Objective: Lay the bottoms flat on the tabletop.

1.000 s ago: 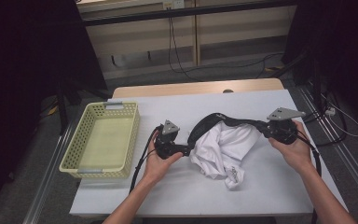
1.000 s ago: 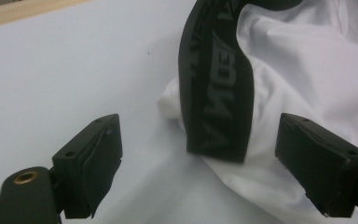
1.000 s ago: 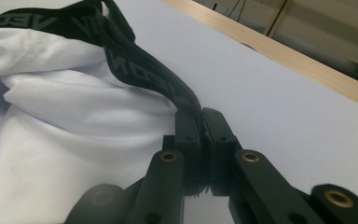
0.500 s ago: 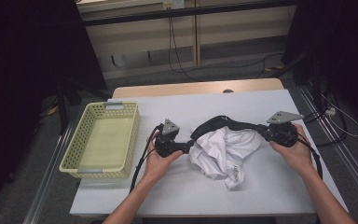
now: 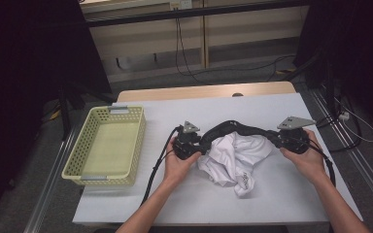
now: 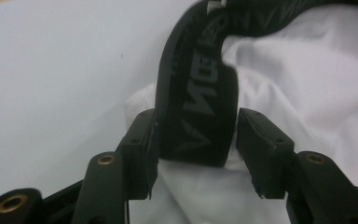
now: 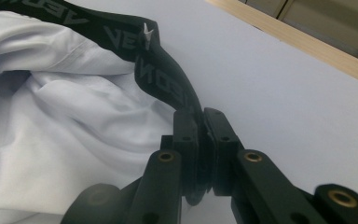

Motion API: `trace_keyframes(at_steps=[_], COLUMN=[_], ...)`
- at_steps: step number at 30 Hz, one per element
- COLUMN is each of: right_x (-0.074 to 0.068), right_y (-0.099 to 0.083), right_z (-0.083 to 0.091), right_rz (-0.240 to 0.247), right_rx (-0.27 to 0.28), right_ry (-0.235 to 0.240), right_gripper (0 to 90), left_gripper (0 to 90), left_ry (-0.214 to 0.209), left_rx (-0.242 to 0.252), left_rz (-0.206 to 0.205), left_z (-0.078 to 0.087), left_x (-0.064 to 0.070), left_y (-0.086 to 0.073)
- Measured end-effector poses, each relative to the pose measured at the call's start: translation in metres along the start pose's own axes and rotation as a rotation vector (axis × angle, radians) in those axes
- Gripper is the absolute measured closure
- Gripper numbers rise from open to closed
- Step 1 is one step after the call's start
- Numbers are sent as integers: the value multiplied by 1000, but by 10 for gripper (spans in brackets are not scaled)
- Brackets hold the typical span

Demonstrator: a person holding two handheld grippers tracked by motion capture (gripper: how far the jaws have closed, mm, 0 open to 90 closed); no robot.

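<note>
A white garment point(image 5: 233, 158) with a black lettered waistband point(image 5: 233, 127) lies bunched on the white table point(image 5: 184, 204). The waistband arches between both grippers. My left gripper point(image 5: 201, 145) is at the band's left end. In the left gripper view its jaws point(image 6: 193, 135) stand apart with the folded band point(image 6: 198, 93) lying between them and touching both pads. My right gripper point(image 5: 273, 138) is at the band's right end. In the right gripper view it point(image 7: 200, 135) is shut on the waistband point(image 7: 163, 70), with white cloth point(image 7: 65, 116) to its left.
A pale yellow perforated basket point(image 5: 97, 180) stands on the table's left side with nothing in it. A wooden edge point(image 5: 204, 91) runs along the table's far side. Cables point(image 5: 155, 165) trail from the grippers toward the front edge.
Both grippers have drawn slightly closer together. The waistband arches more and the white cloth has sagged into a heap on the table.
</note>
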State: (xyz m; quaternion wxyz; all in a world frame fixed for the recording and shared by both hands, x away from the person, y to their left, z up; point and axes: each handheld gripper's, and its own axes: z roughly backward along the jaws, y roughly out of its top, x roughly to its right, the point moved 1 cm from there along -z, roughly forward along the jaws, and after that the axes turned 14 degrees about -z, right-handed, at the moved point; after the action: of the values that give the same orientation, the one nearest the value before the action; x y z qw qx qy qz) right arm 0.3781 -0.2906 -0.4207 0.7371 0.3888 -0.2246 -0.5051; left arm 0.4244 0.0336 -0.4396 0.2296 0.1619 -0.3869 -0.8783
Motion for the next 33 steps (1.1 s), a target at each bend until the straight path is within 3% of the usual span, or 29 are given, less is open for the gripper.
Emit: trace_keyframes(at_steps=[7,12,16,26,33], right_x=[-6,-8,-8,-9,-9], right_y=[-1,-2,-2,-2,-2], right_z=[0,-4,-4,-5,-4], right_rz=[20,26,26,25,27], right_rx=[-5,-16,-17,-16,-12], right_ry=[11,15,13,12,11], right_gripper=[841,839,833,820,819], left_gripper=[428,352,407,440,550], left_ry=[-33,-95,-115,-132,-144], left_rx=[-55,-31,-9,96,140], left_rz=[-3,97,63,61,45], left_z=[-10,-15,-13,1,9], left_x=[3,-9,-8,-5,-7], left_y=[-11,-16,-15,1,6])
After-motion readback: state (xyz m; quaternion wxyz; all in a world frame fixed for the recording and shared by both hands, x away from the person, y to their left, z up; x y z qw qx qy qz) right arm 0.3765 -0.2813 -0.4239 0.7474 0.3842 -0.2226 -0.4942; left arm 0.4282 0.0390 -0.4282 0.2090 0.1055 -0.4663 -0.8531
